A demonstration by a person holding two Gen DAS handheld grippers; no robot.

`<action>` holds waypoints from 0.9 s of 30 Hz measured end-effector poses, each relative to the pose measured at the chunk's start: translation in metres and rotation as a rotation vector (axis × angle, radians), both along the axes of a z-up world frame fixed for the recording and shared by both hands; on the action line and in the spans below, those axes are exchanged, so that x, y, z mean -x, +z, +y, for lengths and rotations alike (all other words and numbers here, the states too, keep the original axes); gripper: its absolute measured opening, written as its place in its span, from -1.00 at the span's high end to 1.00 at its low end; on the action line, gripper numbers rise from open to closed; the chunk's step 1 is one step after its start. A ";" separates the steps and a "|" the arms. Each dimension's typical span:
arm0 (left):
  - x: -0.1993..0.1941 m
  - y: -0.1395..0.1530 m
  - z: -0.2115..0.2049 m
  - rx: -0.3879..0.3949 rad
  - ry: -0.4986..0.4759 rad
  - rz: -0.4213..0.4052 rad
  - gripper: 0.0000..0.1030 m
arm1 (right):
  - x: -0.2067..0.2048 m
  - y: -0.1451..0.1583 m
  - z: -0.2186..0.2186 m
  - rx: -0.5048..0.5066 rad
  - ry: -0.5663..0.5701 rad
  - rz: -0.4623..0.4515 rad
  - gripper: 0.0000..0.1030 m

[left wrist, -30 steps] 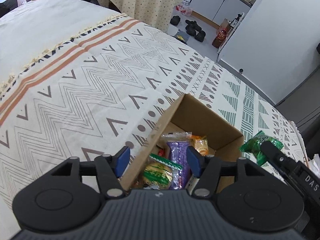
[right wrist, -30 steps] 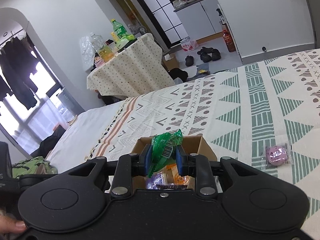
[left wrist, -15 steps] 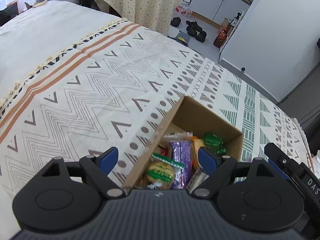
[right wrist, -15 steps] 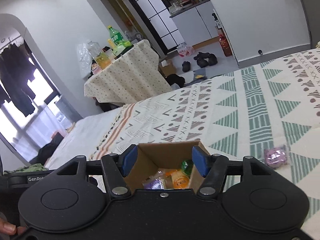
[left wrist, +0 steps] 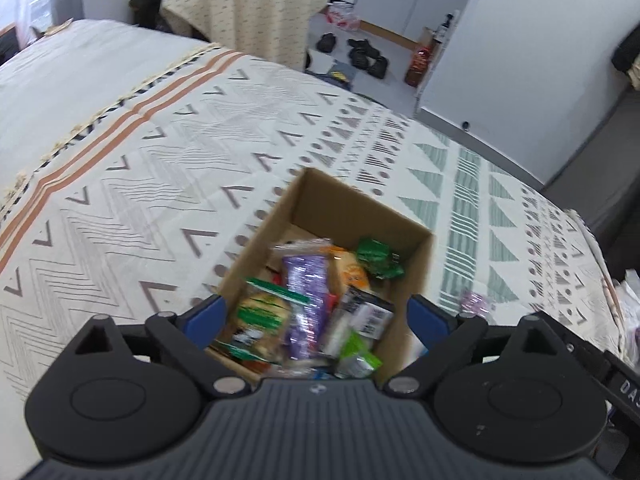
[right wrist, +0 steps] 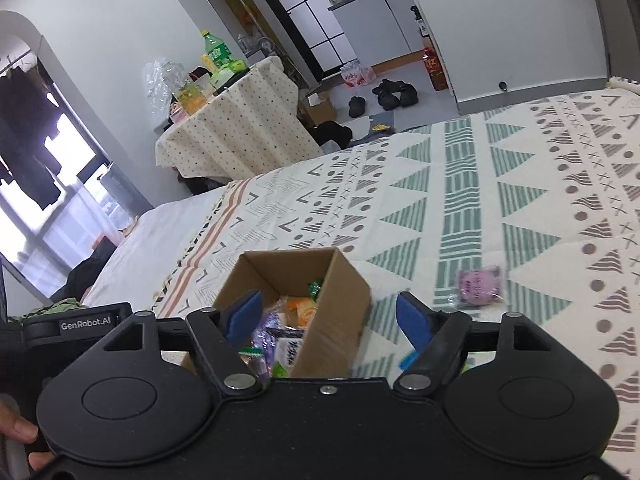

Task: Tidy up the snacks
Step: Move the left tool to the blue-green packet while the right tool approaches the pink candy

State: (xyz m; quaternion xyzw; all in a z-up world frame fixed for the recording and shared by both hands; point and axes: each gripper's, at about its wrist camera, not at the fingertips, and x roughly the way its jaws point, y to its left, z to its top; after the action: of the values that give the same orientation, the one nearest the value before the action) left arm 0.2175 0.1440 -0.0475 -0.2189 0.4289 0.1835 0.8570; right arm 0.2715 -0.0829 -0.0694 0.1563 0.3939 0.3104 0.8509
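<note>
Room around my fingers

Only the snack-filled cardboard box (left wrist: 404, 256) is blocking me; a pink packet (right wrist: 478, 286) is lying on the otherwise open bedspread (right wrist: 540, 208).

We hold left gripper (left wrist: 318, 316) and right gripper (right wrist: 326, 316) tilted downward; both just opening, fingers (left wrist: 206, 314) spread wide, nothing between.

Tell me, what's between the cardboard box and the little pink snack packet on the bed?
Nothing but bare patterned blanket. In the right wrist view, the cardboard box and the pink snack packet lie apart.
</note>
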 end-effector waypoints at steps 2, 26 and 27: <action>-0.001 0.001 -0.011 0.006 -0.012 -0.005 -0.88 | -0.001 0.000 -0.008 -0.003 0.001 0.001 -0.47; -0.023 -0.023 -0.124 0.089 -0.019 0.034 -0.99 | -0.020 -0.009 -0.096 0.016 -0.001 0.029 -1.00; -0.023 -0.025 -0.125 0.090 -0.005 0.029 -0.99 | -0.021 -0.009 -0.098 0.020 -0.008 0.024 -1.00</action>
State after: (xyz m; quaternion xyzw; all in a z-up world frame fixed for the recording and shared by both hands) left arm 0.2409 0.0186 -0.0724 -0.2536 0.4498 0.1653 0.8403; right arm 0.2922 -0.1804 -0.0785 0.1533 0.4067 0.3010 0.8488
